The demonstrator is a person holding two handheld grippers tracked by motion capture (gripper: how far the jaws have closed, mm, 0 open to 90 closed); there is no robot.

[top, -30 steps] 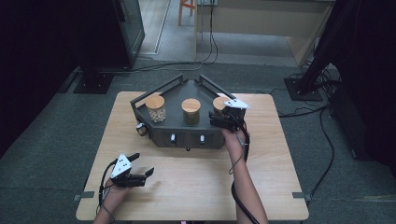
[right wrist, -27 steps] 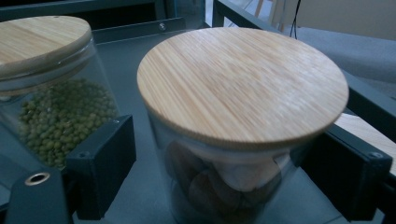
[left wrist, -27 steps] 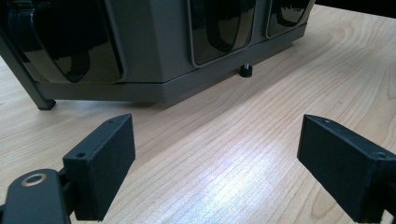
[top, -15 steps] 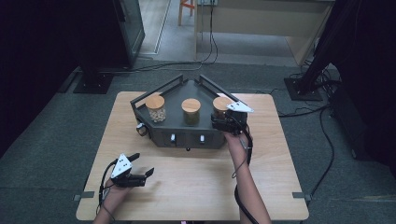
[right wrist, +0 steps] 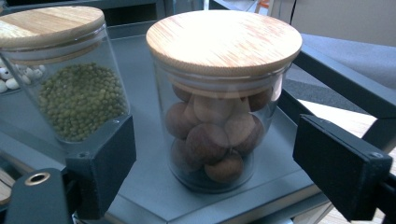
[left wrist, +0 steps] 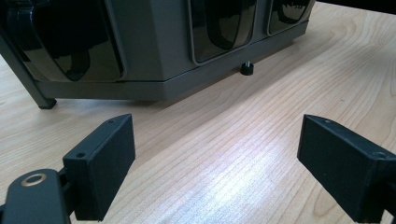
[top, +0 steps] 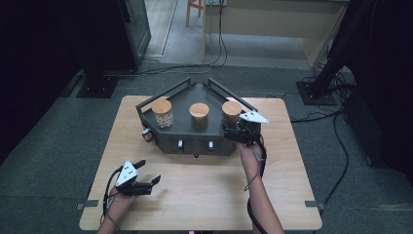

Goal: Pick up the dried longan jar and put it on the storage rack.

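In the high view a dark grey tray (top: 195,139) with raised rails sits in the upper middle of a wooden table (top: 204,195). Three glass jars with wooden lids stand in a row on it: a pale-filled jar (top: 162,113) at left, a green jar (top: 199,116) in the centre and a nut jar (top: 231,112) at right.

The right gripper (top: 233,132) is at the tray's right front corner, just below and right of the nut jar in the frame, with the person's forearm rising to it from the bottom edge. In the right gripper view the nut jar (right wrist: 223,98) stands upright in the centre of the frame, full of brown nuts, its round lid on top. The two black jaws stand to either side of it with clear gaps, so the right gripper (right wrist: 215,168) is wide open, holds nothing and touches nothing. The green jar (right wrist: 70,88) is at upper left of that view, beside the nut jar but apart from it, and white beans of the pale-filled jar show at the far left edge.

The left gripper (top: 148,171) is in the lower left of the high view, low over bare table, well apart from the tray. In the left gripper view its jaws are spread wide with only wood grain between them; the left gripper (left wrist: 215,168) grips nothing. The tray's front wall (left wrist: 159,51) fills the top of that view, with a small black foot under it.
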